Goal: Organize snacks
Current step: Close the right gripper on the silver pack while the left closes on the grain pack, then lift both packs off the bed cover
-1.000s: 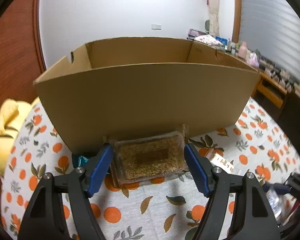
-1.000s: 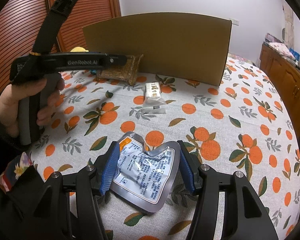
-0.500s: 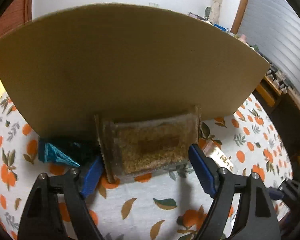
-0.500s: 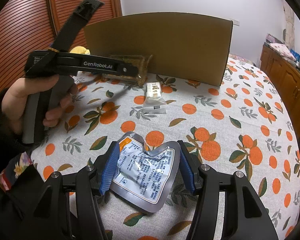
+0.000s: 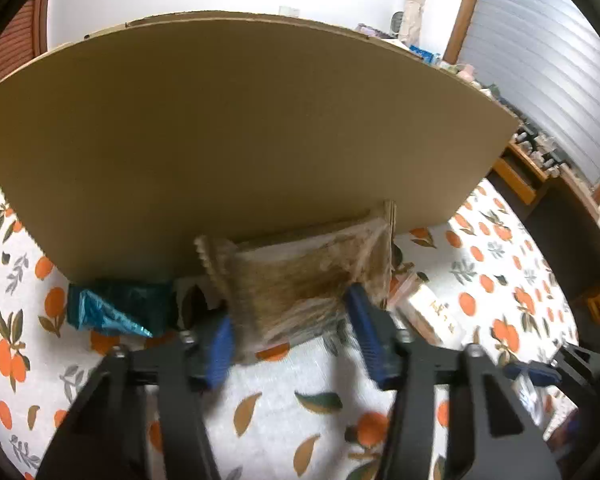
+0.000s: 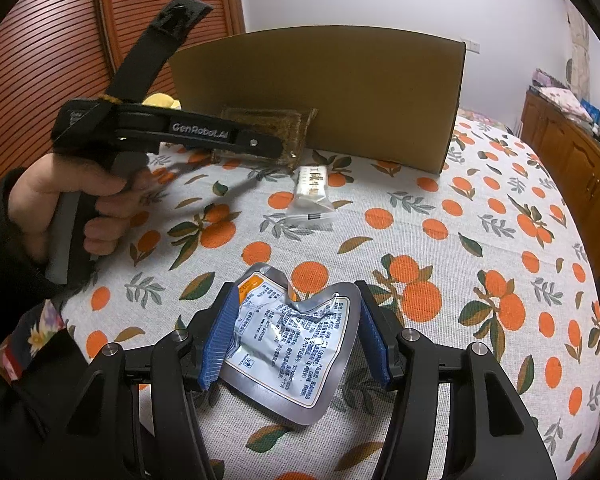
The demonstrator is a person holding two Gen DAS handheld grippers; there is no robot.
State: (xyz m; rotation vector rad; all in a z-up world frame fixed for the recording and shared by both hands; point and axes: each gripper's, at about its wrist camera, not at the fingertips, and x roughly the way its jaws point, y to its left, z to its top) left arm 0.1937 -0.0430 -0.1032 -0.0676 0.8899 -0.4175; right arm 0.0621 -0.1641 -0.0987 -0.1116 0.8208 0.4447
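Note:
A clear packet of brown snack (image 5: pixel 300 276) leans against the front wall of the cardboard box (image 5: pixel 240 128). My left gripper (image 5: pixel 292 332) is closing on it, and its blue pads press the packet's lower corners. The right wrist view shows the same packet (image 6: pixel 268 124) behind the left gripper's fingers (image 6: pixel 260 146). My right gripper (image 6: pixel 294 334) is shut on a crumpled silver pouch (image 6: pixel 300 360) just above the tablecloth. A white wrapped snack (image 6: pixel 312 192) lies between the pouch and the box (image 6: pixel 340 88).
A teal foil packet (image 5: pixel 112 304) lies at the box's foot, left of the brown packet. The white snack (image 5: pixel 432 312) is to its right. A hand (image 6: pixel 72 192) holds the left gripper's handle. Wooden cabinets (image 6: pixel 572 152) line the right side.
The left jaws have narrowed onto the brown packet, whose far end has tipped up against the box. The left gripper has dropped closer to the box. The right gripper and pouch are unmoved.

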